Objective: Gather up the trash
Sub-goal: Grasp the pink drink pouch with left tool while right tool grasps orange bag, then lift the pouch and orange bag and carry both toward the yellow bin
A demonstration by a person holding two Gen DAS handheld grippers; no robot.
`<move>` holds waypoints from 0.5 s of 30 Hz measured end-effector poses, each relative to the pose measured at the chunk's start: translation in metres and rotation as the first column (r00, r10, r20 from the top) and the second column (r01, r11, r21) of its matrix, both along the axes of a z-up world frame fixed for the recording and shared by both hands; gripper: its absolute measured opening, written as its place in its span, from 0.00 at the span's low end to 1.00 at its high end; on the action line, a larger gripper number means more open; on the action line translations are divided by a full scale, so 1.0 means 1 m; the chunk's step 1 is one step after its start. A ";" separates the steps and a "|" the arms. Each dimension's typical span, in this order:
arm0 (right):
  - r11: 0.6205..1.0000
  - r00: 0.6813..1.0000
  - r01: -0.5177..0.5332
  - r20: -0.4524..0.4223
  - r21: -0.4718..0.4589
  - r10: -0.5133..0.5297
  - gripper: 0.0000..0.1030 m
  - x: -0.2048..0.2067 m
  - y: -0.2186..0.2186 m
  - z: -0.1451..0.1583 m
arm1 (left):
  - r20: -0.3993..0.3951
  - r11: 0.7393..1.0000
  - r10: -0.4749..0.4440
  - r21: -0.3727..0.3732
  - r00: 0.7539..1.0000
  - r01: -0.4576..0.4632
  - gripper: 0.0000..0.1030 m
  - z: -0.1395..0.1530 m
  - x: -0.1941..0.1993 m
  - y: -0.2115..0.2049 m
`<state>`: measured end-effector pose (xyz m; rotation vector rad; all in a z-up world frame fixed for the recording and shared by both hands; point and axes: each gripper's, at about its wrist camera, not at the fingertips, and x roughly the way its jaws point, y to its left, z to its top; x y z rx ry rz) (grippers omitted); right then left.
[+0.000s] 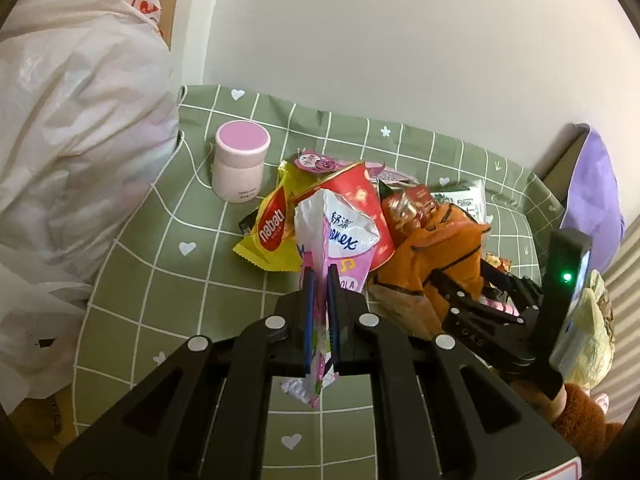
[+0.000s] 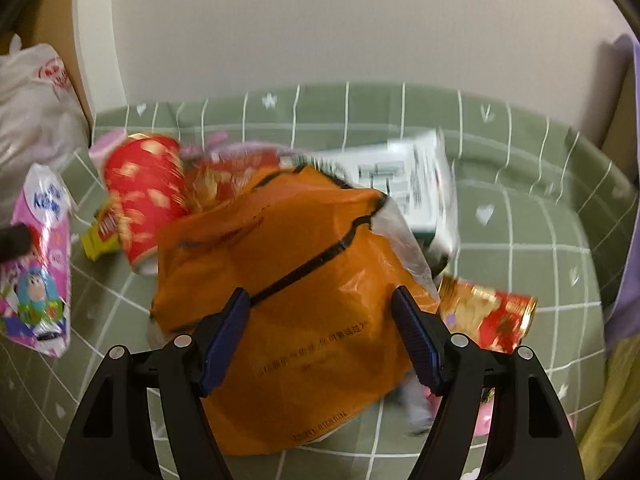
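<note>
Black fingers (image 2: 224,340), ribbed blue pads (image 2: 416,344)

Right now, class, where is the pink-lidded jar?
In the left wrist view, the pink-lidded jar stands upright on the green checked cloth, left of the yellow wafer packet, near the white plastic bag.

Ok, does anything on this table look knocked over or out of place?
Yes. The red paper cup lies tipped on its side in the wrapper pile, against the yellow Nabati wafer packet and the crumpled orange plastic bag. The pink-lidded jar stands upright apart from the litter, so it looks like no trash.
</note>
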<state>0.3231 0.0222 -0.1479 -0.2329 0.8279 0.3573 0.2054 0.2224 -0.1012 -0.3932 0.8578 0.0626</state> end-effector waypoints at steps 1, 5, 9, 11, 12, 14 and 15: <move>1.000 1.000 0.002 -0.003 -0.001 -0.002 0.67 0.000 -0.001 -0.001 | -0.005 1.000 0.000 -0.002 1.000 0.000 0.06 -0.001 -0.001 -0.001; 1.000 1.000 -0.014 -0.015 -0.005 0.014 0.30 0.006 0.000 -0.006 | -0.004 1.000 -0.014 -0.008 1.000 0.014 0.06 -0.001 -0.002 -0.006; 0.995 0.998 -0.044 -0.045 0.093 0.048 0.13 0.006 -0.017 0.009 | 0.018 1.000 -0.018 -0.013 1.000 0.018 0.06 0.007 -0.005 -0.009; 0.992 0.998 -0.036 -0.039 0.125 0.041 0.13 0.002 -0.029 0.020 | 0.027 1.000 -0.021 -0.010 0.999 0.021 0.06 0.011 -0.005 -0.010; 0.986 0.998 -0.043 -0.047 0.163 0.051 0.13 0.000 -0.036 0.027 | 0.030 1.000 -0.021 -0.011 0.999 0.022 0.06 0.012 -0.005 -0.011; 0.974 0.996 -0.065 -0.038 0.219 0.075 0.18 -0.005 -0.051 0.039 | 0.032 1.000 -0.022 -0.014 0.999 0.022 0.06 0.013 -0.004 -0.012; 0.973 0.997 -0.071 -0.017 0.221 0.077 0.31 -0.008 -0.056 0.043 | 0.031 1.000 -0.021 -0.015 0.999 0.022 0.06 0.012 -0.005 -0.011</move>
